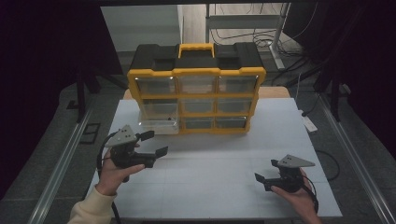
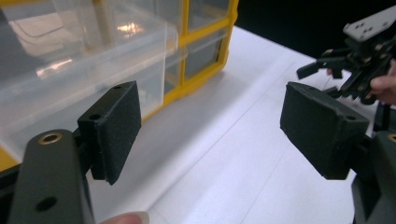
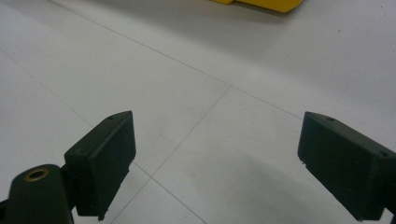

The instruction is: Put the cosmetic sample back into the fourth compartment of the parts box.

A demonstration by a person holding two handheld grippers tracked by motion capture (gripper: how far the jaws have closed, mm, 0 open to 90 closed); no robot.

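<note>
A yellow and black organizer (image 1: 196, 72) with several clear drawers stands at the back middle of the white table (image 1: 210, 191). Its bottom left drawer (image 1: 159, 125) is pulled out toward me; it is a clear plastic drawer (image 2: 84, 60) in the left gripper view, just ahead and left of the jaws. My left gripper (image 1: 156, 143) hovers in front of that drawer, open, with nothing between its pads (image 2: 116, 123). My right gripper (image 1: 266, 171) rests low at the table's front right, open and empty, its pads (image 3: 105, 158) over bare table. The left gripper view also shows the right gripper (image 2: 322, 77) farther off.
A corner of the organizer's yellow base (image 3: 261, 3) lies far ahead of the right gripper. Metal rails run along the floor on both sides of the table. A white power strip (image 1: 308, 122) and cables lie beyond the table's right edge.
</note>
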